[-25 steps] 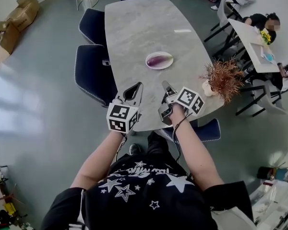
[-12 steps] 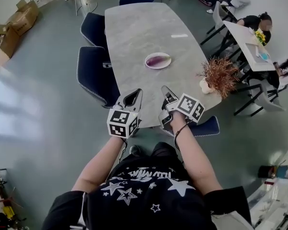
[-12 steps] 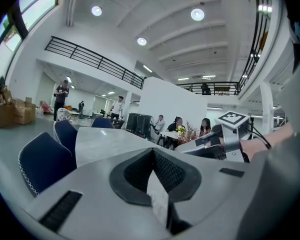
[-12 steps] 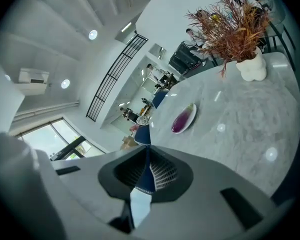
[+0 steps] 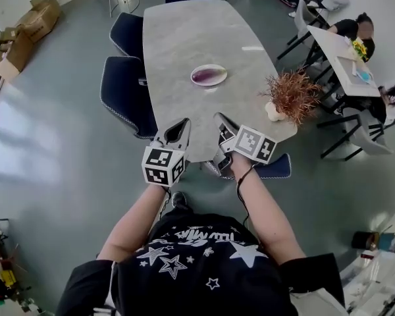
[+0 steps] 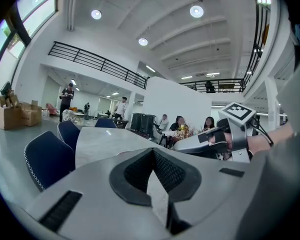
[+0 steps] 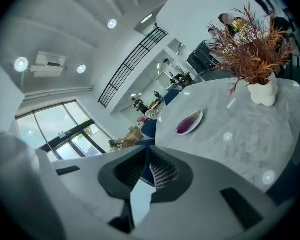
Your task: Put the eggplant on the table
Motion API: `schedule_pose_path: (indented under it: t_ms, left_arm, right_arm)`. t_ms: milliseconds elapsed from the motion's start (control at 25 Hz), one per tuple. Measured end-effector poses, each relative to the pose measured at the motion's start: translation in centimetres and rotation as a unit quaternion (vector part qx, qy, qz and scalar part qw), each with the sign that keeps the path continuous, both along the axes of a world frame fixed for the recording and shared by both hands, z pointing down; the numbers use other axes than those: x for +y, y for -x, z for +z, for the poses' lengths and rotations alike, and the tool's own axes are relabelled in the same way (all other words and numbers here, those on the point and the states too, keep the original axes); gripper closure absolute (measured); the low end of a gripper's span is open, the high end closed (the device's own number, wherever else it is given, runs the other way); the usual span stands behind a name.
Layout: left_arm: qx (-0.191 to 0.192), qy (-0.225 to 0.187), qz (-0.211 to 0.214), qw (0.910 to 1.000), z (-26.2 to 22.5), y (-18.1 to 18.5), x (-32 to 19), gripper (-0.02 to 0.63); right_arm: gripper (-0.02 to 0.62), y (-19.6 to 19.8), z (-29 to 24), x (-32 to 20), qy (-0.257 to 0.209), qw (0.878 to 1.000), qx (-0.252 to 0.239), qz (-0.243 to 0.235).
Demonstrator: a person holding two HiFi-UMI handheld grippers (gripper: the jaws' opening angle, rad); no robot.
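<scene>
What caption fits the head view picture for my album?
Left gripper and right gripper, both shut and empty, hover at the table's near end; an eggplant lies on a plate farther along.

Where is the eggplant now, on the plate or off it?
On the plate: the purple eggplant lies inside its white rim.

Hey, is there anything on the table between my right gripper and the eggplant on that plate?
Nothing visible does. Only bare table lies between the right gripper and the eggplant on its plate. The dried plant in its vase stands off to the right near the table's edge, clear of that line.
</scene>
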State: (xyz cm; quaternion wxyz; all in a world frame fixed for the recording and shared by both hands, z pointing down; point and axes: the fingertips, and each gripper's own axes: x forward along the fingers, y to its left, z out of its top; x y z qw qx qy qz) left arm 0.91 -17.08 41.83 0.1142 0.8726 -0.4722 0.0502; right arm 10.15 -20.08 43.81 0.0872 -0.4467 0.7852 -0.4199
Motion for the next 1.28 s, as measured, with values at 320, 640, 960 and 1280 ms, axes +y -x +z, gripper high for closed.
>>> schedule_pose_path:
  t_ms: [320,640,960,1280]
  left_arm:
    - [-0.002,-0.006,-0.016,0.9999,0.5,-6.1,5.4,0.598]
    - [-0.005,-0.008,-0.052,0.9986,0.2,-10.4,11.9,0.598]
    - [-0.011,-0.013,-0.093,0.9955,-0.4,-11.8,18.7,0.598]
    - [-0.022,-0.020,-0.096,0.9949,-1.6,-12.2,22.7,0.598]
  right_arm:
    - [0.571,-4.0,0.2,6.0,-0.014,0.999,0.005,-0.047]
    - [0.571,-8.2,-0.3,12.4,-0.034,0.995,0.008,-0.097]
    - [0.571,-9.4,-0.2,18.5,-0.051,0.988,0.022,-0.147]
    - [0.572,-10.3,-1.0,21.9,-0.078,0.986,0.032,-0.146]
